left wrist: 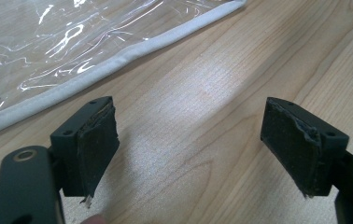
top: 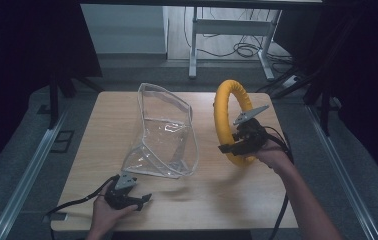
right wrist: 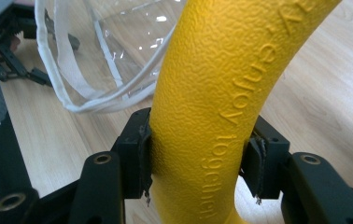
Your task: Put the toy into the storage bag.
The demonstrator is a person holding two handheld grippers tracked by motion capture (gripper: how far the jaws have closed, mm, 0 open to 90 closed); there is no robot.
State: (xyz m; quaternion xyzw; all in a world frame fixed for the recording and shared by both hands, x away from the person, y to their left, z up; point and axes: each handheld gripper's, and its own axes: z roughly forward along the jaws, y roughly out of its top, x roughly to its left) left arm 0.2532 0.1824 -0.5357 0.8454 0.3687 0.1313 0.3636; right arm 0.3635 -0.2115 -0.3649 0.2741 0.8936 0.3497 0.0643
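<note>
Left gripper [top: 136, 199] jaws apart, right gripper [top: 237, 146] clamped.

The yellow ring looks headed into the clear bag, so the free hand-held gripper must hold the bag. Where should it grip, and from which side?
Judging by its pose, take the clear bag at the white piped edge nearest the open left hand-held gripper, coming in low from the person's side. That seam is stiffer than the film and lies flat on the table.

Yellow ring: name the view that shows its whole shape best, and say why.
The high view: the whole yellow ring stands upright above the table, clamped in the right gripper. The right gripper view gives a close arc with raised lettering between the fingers. The left gripper view faces the clear bag.
</note>
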